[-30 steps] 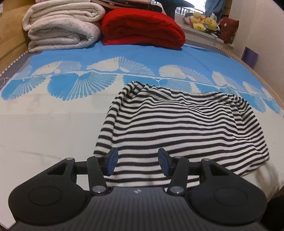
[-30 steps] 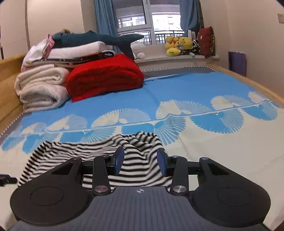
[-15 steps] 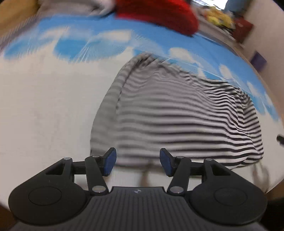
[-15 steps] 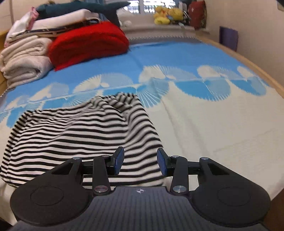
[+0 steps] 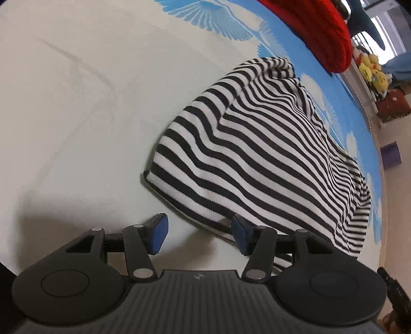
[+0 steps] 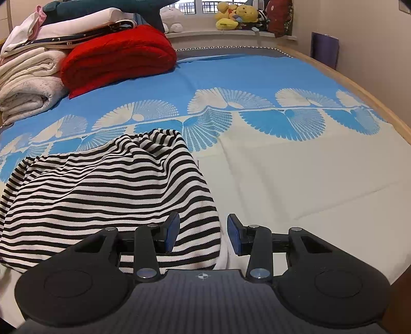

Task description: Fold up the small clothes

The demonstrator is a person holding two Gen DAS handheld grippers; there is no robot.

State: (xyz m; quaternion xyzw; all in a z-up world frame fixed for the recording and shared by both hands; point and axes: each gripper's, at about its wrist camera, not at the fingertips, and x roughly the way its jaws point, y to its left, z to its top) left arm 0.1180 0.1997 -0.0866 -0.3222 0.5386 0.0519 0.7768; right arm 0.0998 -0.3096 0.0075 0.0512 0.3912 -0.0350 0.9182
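the black-and-white striped knit garment [image 6: 108, 197] lies rumpled on the blue-and-cream bedspread [image 6: 295, 159]. it looks soft, light, floppy; best pinched at the near hem corners. left gripper [image 5: 199, 232] and right gripper [image 6: 203, 232] both gape, empty.

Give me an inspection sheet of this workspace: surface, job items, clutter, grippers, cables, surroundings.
Surface: bedspread, cream near the grippers, blue fan print farther back, a few creases.
Job's things: striped garment, rumpled, lying unfolded near the bed's front edge.
Clutter: red blanket and white blankets, folded and stacked at the far left, with more folded linen on top.
Grippers: left gripper open at the garment's near left corner; right gripper open over its near right edge; neither holds cloth.
Cables: nothing seen.
Surroundings: plush toys on the windowsill, purple object against the right wall.
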